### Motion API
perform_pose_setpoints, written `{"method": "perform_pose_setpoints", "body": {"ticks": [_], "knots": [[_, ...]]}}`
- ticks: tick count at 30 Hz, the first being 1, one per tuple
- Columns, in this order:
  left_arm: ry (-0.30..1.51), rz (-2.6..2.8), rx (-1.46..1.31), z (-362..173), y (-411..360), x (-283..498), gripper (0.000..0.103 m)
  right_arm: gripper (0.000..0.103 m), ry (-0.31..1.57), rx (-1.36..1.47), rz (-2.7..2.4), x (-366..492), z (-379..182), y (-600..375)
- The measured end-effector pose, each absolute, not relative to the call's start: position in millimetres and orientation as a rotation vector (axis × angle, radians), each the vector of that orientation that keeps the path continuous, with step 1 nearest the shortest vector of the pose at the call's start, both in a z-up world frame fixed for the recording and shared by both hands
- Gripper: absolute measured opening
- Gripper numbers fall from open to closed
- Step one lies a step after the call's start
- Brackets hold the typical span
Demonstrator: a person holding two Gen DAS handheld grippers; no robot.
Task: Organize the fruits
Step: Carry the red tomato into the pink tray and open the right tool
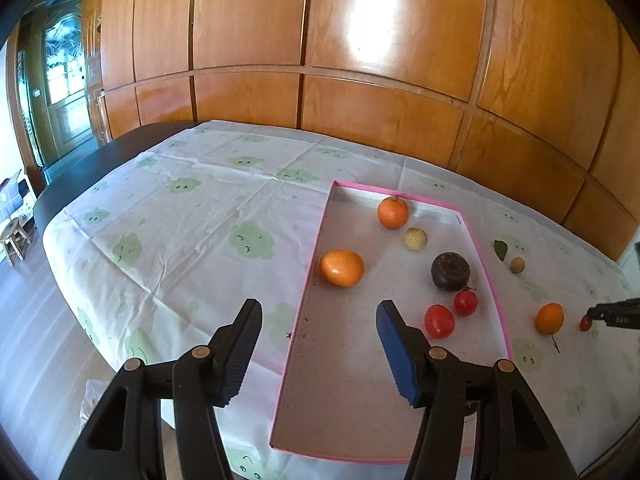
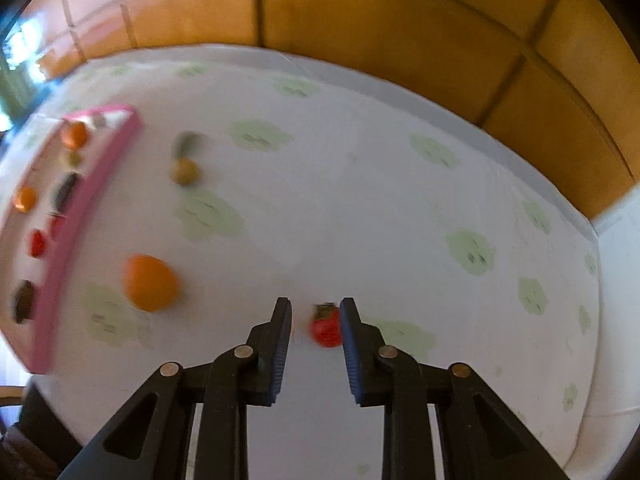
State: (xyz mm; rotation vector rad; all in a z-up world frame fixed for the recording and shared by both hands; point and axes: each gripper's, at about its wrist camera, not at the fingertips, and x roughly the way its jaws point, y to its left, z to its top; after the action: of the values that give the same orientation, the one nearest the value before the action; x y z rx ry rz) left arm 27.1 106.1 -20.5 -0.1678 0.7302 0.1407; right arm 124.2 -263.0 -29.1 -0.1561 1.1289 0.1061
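A pink-rimmed tray (image 1: 305, 292) on the table holds an orange (image 1: 342, 268), a mandarin (image 1: 393, 212), a pale round fruit (image 1: 415, 238), a dark round fruit (image 1: 450, 271) and two red tomatoes (image 1: 439, 321). My left gripper (image 1: 318, 306) hangs open over the tray's near half with nothing between its fingers. To the right of the tray, my right gripper (image 2: 316, 305) is shut on a small red tomato (image 2: 326, 328), which lies against its right finger. The same right gripper (image 1: 592, 314) shows at the edge of the left wrist view with the tomato (image 1: 585, 323) at its tip.
On the cloth right of the tray lie another orange (image 2: 150, 282), a small tan fruit (image 2: 184, 171) and a green leaf (image 1: 500, 249). A wood-panelled wall runs close behind the table. The cloud-print cloth (image 1: 200, 208) stretches left of the tray.
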Motion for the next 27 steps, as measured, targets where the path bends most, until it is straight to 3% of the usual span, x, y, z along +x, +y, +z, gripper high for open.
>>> {"method": "perform_pose_setpoints", "body": {"ticks": [13,23,27], "knots": [[0.724,0.148,-0.198,-23,116,26,0.062,0.022,0.955,-0.082,0.375,119,19,-164],[0.728,0.160,-0.218,-26,126,25,0.062,0.022,0.911,-0.058,0.511,120,18,-85],[0.733,0.161,-0.236,-28,131,26,0.062,0.024,0.904,-0.015,0.476,117,19,-97]]}}
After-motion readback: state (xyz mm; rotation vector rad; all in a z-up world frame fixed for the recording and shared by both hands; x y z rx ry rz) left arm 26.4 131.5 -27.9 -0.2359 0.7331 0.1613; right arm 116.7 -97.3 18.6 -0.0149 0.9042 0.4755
